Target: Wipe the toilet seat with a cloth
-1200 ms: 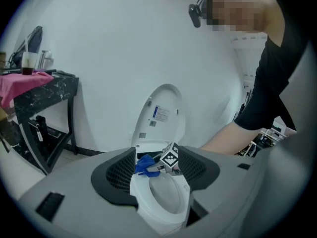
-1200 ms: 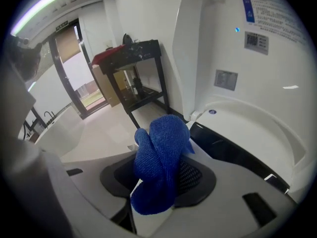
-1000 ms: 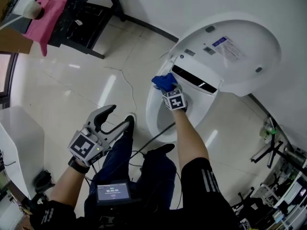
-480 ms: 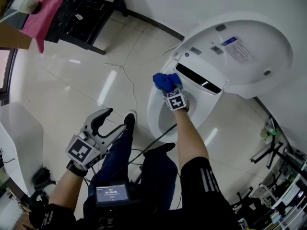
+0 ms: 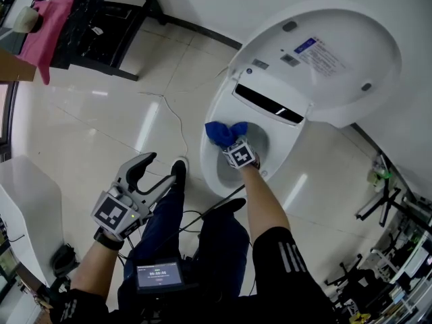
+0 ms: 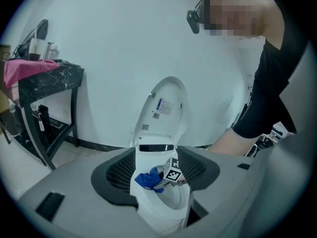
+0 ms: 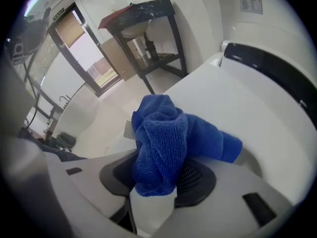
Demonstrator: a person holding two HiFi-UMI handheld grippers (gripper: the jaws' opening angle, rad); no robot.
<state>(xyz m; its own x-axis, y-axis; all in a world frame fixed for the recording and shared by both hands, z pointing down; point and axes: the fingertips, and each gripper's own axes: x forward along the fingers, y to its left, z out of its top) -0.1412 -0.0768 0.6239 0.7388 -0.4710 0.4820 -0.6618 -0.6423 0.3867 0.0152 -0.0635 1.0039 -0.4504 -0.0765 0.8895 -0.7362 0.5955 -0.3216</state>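
A white toilet stands with its lid [image 5: 324, 52] raised and its seat [image 5: 210, 162] down around the bowl. My right gripper [image 5: 229, 140] is shut on a bunched blue cloth [image 5: 221, 132], which rests on the seat's left rear rim. In the right gripper view the cloth [image 7: 166, 143] bulges out between the jaws of this gripper [image 7: 158, 185], over the white seat [image 7: 247, 113]. My left gripper [image 5: 165, 166] hangs open above the floor beside the person's knee, away from the toilet. Its view looks between its empty jaws [image 6: 157, 176] at the toilet, the cloth [image 6: 147, 181] and the right gripper's marker cube [image 6: 172, 173].
A black stand [image 5: 101, 19] with a pink cloth [image 5: 44, 22] is at the far left. A thin cable [image 5: 177, 121] trails over the tiled floor. A white unit [image 5: 27, 201] stands at the left edge, metal clutter [image 5: 391, 208] at the right. A small screen [image 5: 158, 274] sits at the person's waist.
The right gripper has slid the blue cloth from the back of the seat, near the dark panel, leftward and nearer along the rim. The left gripper has stayed roughly in place, open.
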